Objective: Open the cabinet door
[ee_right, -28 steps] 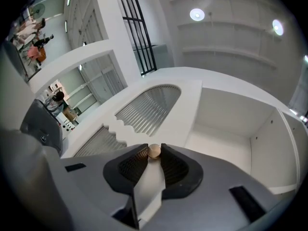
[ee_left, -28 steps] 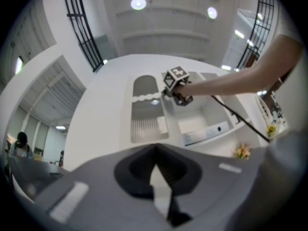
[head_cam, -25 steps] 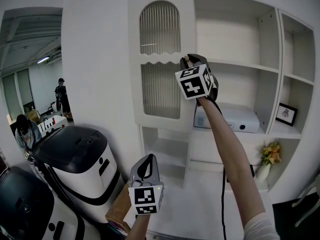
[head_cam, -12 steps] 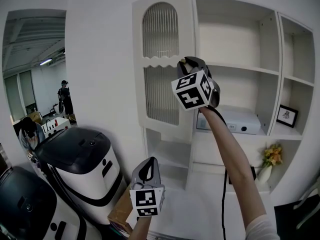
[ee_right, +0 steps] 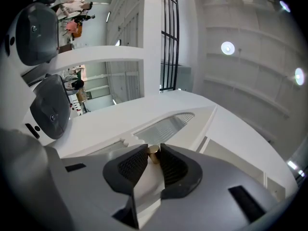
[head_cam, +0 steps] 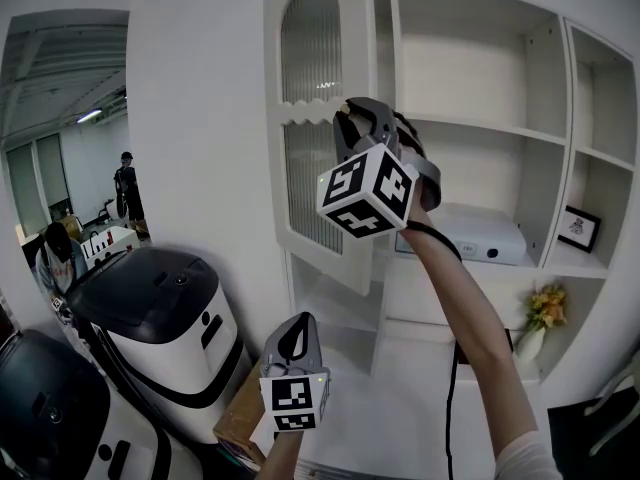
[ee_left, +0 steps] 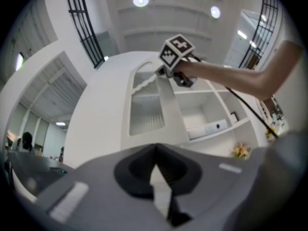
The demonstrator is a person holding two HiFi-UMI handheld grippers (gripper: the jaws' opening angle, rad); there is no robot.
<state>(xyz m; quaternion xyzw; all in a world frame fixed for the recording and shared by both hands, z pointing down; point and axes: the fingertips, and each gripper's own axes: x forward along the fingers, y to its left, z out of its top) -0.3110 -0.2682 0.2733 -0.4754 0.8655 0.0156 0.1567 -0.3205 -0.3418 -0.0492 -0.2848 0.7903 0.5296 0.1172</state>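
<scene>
The white cabinet door [head_cam: 320, 198], with ribbed glass panels, stands partly swung out from the shelf unit [head_cam: 470, 88]. My right gripper [head_cam: 352, 118] is raised at the door's free edge and shut on its small brass knob [ee_right: 153, 153], which sits between the two black pads [ee_right: 131, 163]. The same door [ee_right: 163, 126] fills the middle of the right gripper view. My left gripper [head_cam: 293, 336] hangs low and in front, apart from the door, with its jaws together and nothing between them. In the left gripper view [ee_left: 155, 150] it looks up at the door [ee_left: 144, 114].
A white box [head_cam: 470, 233] lies on a middle shelf, a framed picture [head_cam: 577, 228] stands at the right, and a vase of flowers [head_cam: 540, 313] below it. Black-and-white machines [head_cam: 160, 318] stand at the lower left beside a cardboard box [head_cam: 240, 418]. People stand far off at the left.
The door has swung further out toward the left. My right gripper has moved left with the knob and rolled. The left gripper has stayed where it was.
</scene>
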